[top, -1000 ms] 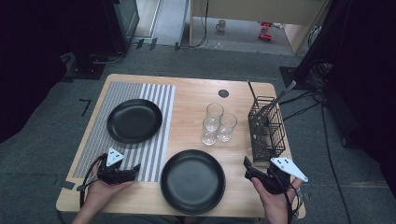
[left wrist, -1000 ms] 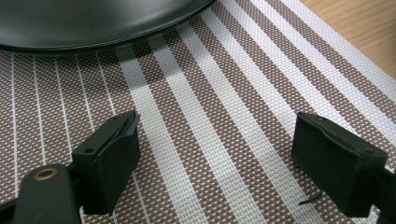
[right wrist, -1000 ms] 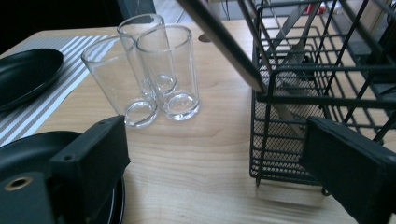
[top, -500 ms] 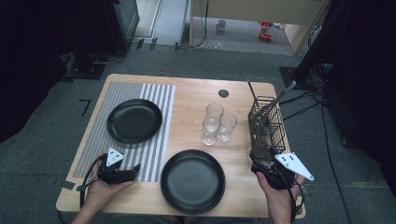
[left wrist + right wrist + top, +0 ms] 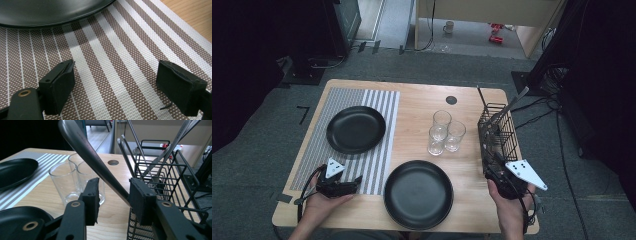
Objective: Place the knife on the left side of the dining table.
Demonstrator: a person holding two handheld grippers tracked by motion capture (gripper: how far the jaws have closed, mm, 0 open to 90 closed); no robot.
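Three glasses [image 5: 443, 132] just beside wire basket [image 5: 498, 137]

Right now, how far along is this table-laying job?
Done: one black plate sits on the striped mat. In hand: the right gripper has just been closing its jaws around a metal handle sticking out of the wire basket, not yet clamped. The left gripper waits open over the mat. Left, it seems: the cutlery is in the basket, the second plate lies on bare wood, and the glasses stand bunched together.
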